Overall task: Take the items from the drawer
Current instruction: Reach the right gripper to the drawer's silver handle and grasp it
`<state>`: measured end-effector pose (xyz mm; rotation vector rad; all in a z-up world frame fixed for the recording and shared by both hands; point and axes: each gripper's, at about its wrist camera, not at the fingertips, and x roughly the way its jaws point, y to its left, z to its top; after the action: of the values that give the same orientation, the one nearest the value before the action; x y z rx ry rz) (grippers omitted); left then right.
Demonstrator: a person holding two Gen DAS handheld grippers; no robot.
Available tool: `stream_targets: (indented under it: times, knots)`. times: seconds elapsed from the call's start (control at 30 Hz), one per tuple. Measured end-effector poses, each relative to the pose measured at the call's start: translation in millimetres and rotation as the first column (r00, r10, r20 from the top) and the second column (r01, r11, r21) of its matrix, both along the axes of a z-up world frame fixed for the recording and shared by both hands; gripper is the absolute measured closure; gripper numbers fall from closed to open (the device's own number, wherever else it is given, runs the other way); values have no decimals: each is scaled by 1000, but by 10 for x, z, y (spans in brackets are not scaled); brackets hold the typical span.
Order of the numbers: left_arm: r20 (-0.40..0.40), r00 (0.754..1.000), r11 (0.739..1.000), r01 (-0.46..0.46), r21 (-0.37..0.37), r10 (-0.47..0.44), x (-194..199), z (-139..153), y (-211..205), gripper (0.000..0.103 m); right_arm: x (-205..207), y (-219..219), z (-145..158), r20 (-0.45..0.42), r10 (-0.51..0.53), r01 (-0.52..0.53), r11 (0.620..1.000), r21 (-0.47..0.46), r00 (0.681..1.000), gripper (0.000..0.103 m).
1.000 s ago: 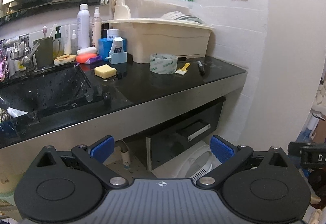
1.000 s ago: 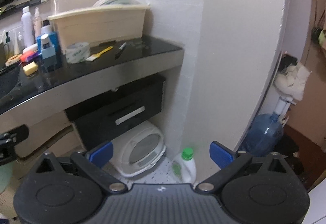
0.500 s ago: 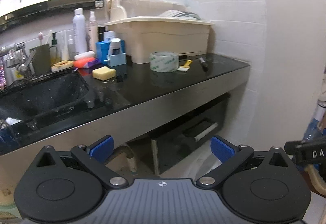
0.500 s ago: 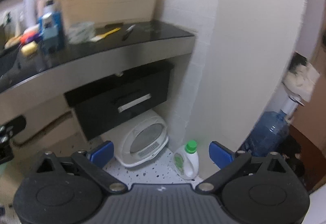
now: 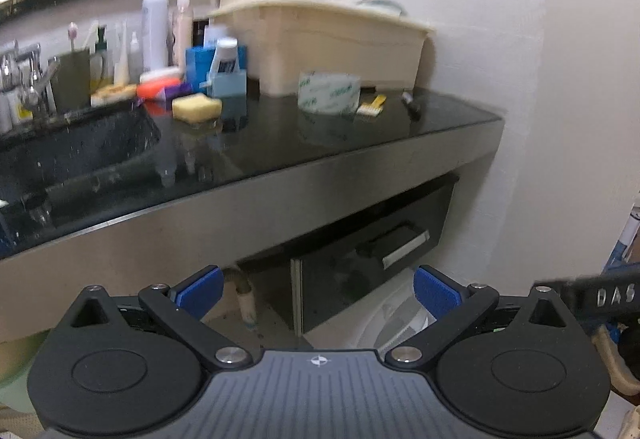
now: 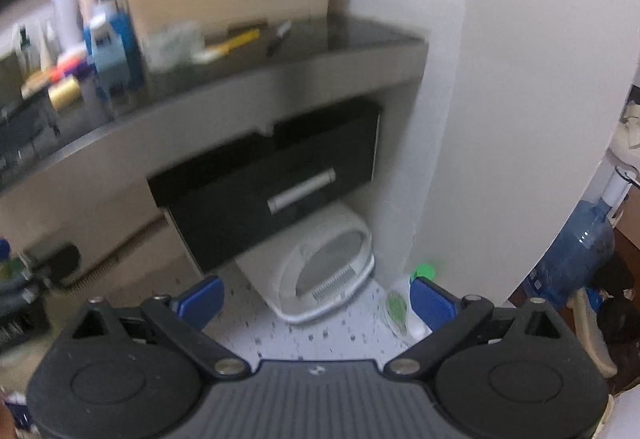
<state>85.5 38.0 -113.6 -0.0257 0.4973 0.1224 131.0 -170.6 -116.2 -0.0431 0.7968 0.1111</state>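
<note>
A black drawer (image 6: 276,175) with a silver bar handle (image 6: 301,191) hangs shut under the dark countertop (image 6: 352,35). It also shows in the left wrist view (image 5: 372,259), with its handle (image 5: 405,252). My left gripper (image 5: 318,289) is open and empty, some way in front of the drawer. My right gripper (image 6: 316,295) is open and empty, in front of and below the drawer. The drawer's contents are hidden.
A white litter box (image 6: 326,265) sits on the floor under the drawer, a green-capped bottle (image 6: 400,303) beside it. On the counter stand a beige bin (image 5: 340,43), a tape roll (image 5: 328,92), a yellow sponge (image 5: 197,107) and bottles by the sink (image 5: 76,155). A wall (image 6: 500,119) is at right.
Both grippers have moved closer to the counter and drawer. The drawer looms larger in the right wrist view. Both stay open.
</note>
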Motion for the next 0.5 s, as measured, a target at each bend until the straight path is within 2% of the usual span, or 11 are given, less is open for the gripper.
stream_targets:
  times: [0.1, 0.17, 0.33, 0.4, 0.5]
  knots:
    - [-12, 1000, 1000, 5, 0, -5, 74, -70, 35, 0, 79, 29, -137, -19, 24, -25, 997, -70, 1000, 4]
    - [-20, 1000, 1000, 8, 0, -8, 123, -117, 58, 0, 131, 13, -191, 15, 12, -11, 996, -84, 1000, 4]
    - [-10, 1000, 1000, 26, -3, -26, 243, -224, 47, 0, 358, -50, -308, 16, 14, -13, 996, -85, 1000, 4]
    - [-2, 1000, 1000, 24, 14, -24, 293, -276, 9, 0, 401, -72, -343, 61, 25, -19, 996, -84, 998, 4]
    - [5, 1000, 999, 31, 10, -31, 377, -358, -10, 1, 533, -64, -420, 49, 21, -17, 997, -81, 999, 4]
